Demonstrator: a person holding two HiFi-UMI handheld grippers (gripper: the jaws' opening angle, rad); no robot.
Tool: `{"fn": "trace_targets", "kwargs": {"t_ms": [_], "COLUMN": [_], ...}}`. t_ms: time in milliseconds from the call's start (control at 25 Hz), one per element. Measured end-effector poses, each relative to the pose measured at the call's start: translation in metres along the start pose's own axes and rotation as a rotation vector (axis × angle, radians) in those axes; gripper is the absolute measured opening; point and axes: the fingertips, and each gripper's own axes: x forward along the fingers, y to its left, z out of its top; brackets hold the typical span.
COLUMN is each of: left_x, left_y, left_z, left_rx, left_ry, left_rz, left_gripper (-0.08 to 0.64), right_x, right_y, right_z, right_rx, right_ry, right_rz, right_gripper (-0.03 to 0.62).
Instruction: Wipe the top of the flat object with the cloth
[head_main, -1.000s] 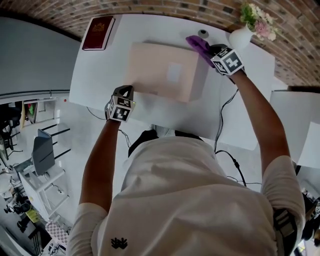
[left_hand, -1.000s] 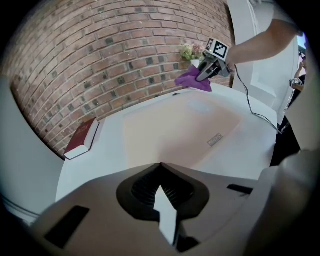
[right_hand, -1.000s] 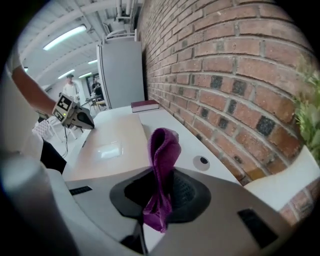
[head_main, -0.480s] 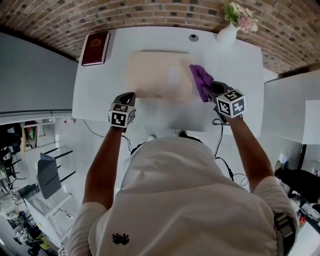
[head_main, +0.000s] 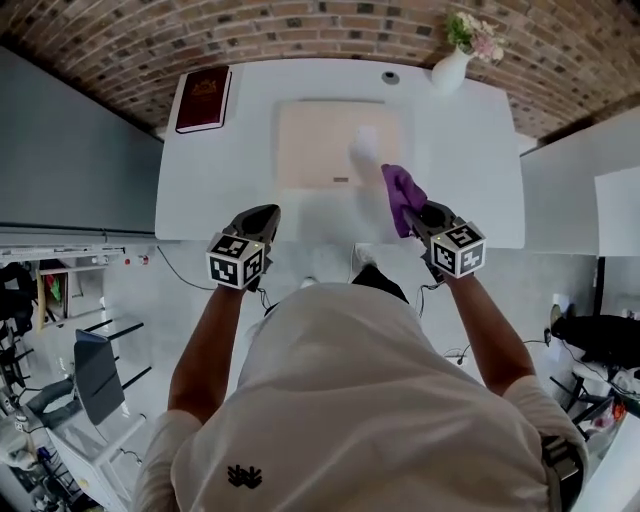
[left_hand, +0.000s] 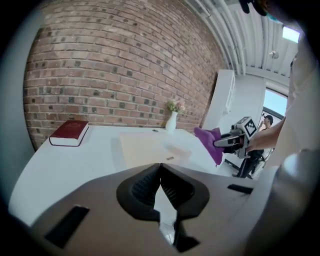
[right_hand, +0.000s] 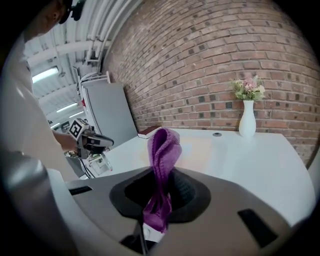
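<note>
Place: an office-like workroom or lab.
Behind the white table (head_main: 470, 150): bare red brick wall (head_main: 330, 25).
On the table: dark red book (head_main: 203, 98), white vase of flowers (head_main: 450, 68).
Left of the table: grey partition (head_main: 70, 150), office chair (head_main: 92, 372).
Above the table: exposed ceiling pipes (left_hand: 220, 25).

Purple cloth (head_main: 402, 195) at centre right, vivid on the white table (head_main: 225, 185). Pale beige flat object (head_main: 325, 145) upper middle. Dark red book (head_main: 204, 98) upper left, white vase (head_main: 449, 70) upper right, red-brown brick wall (head_main: 300, 30) along the top. Black-and-white square markers on the left gripper (head_main: 265, 214) and right gripper (head_main: 420, 213).
</note>
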Motion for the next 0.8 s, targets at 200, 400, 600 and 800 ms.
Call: {"fn": "trace_targets", "kwargs": {"t_ms": [200, 400, 600, 800], "left_x": [-0.062, -0.102, -0.12, -0.121], "left_y": [-0.015, -0.032, -0.049, -0.063], "left_z": [-0.019, -0.034, -0.032, -0.028], "left_rx": [-0.025, -0.029, 0.037, 0.084], "left_ry": [-0.036, -0.043, -0.052, -0.049], "left_rz": [-0.078, -0.134, -0.149, -0.196], "left_gripper": [0.023, 0.023, 0.023, 0.023], "right_x": [-0.012, -0.023, -0.037, -0.047], "right_y": [0.07, 0.126, 0.158, 0.174], "right_z": [-0.013, -0.029, -0.035, -0.03], "right_rx": [0.01, -0.062, -0.096, -0.089], "right_ry": [-0.019, -0.015, -0.011, -0.044], "right_rz": [-0.021, -0.021, -0.026, -0.046], "right_gripper": [0.078, 0.078, 0.078, 0.078]}}
